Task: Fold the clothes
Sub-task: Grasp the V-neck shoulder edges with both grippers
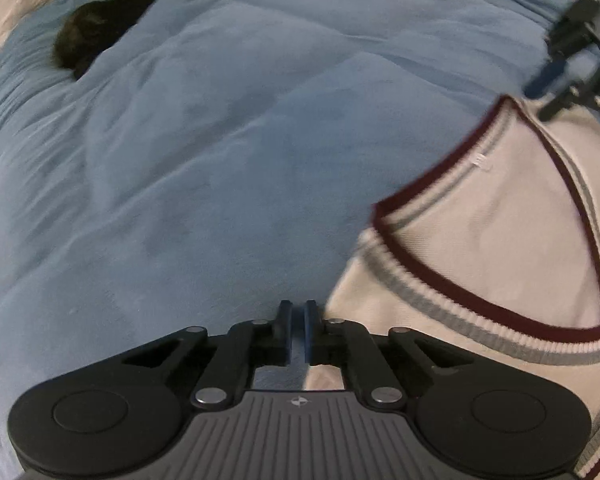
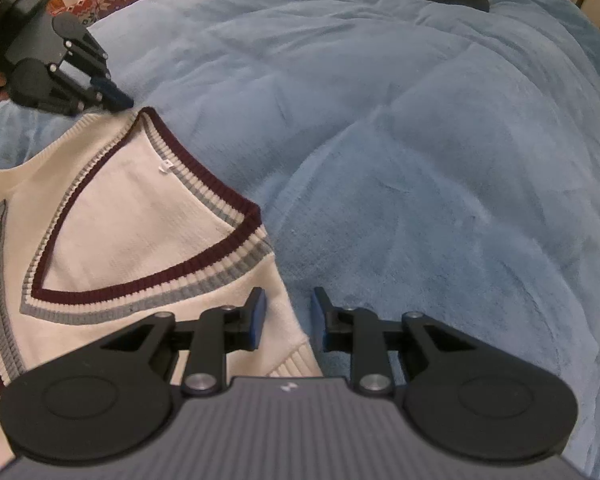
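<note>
A cream vest (image 2: 112,216) with maroon and grey trim is lying flat on a blue blanket (image 2: 420,160) spread over the bed. A small white tag (image 2: 165,167) is sitting inside the back of the neck; its writing is too small to read. In the right wrist view the V-neck is pointing down toward the camera, so the vest's long axis is running from the far shoulders toward the viewer. The left claw (image 1: 299,330) is sitting nearly shut at the vest's shoulder edge, and whether cloth is pinched there cannot be told. The right claw (image 2: 288,320) is standing narrowly open, straddling the other shoulder edge, pads not pressing. A dark garment (image 1: 96,32) is lying farther off on the blanket.
</note>
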Tool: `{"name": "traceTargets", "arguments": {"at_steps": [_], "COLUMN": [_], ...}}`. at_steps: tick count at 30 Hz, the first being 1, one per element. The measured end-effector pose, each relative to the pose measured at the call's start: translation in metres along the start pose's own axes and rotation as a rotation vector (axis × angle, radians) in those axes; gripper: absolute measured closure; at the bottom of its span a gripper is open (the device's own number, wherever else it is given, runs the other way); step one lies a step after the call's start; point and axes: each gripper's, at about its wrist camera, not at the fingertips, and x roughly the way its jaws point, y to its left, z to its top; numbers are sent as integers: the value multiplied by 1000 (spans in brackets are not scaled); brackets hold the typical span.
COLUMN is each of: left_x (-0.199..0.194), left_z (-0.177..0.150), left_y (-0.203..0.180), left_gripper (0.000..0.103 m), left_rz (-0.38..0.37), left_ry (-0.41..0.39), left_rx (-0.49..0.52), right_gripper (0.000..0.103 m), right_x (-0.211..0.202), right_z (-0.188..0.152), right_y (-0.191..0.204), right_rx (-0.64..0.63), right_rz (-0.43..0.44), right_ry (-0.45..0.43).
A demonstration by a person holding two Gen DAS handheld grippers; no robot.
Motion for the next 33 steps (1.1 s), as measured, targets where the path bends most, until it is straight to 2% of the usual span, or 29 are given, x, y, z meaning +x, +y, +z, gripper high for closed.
{"name": "traceTargets", "arguments": {"at_steps": [2,5,8,12,13,15,17,20,24,28,31,33], "left_x": [-13,-31,-40,-11,-6,3,6,2,-6,6,18,23], "left_z": [0,3,-2,-14,-17,-20,-17,-10,3,9,12,14], "left_y": [8,7,-10,-30,-30,-31,-28,-22,-21,-31,-28,-23], "left_gripper": [98,91,85,84,83,67,64,66,70,70,69,69], "left_rz": [-31,-88,-122,-21,-1,41,58,54,-4,-35,-63,-83], "left_ry": [-19,-49,-53,13,7,-4,-20,-45,-63,-15,25,41], "left_rx": [-44,-50,11,130,138,144,134,97,100,156,148,117], "right_gripper": [77,77,77,77,77,77,77,77,77,77,77,82], "right_x": [-4,-9,-10,-7,-7,-6,-6,-7,-10,-7,-3,0], "right_z": [0,-1,-4,-7,-7,-8,-8,-7,-4,2,6,7], "right_y": [-1,-2,-2,-4,-4,-4,-4,-4,-3,-4,-3,0], "right_rx": [8,13,18,27,29,32,33,28,10,-10,-32,-45], "right_rz": [2,-2,-4,-2,-1,-1,-1,-3,2,11,17,22], "right_ry": [-6,-17,-20,-18,-18,-19,-19,-16,-6,15,34,46]}}
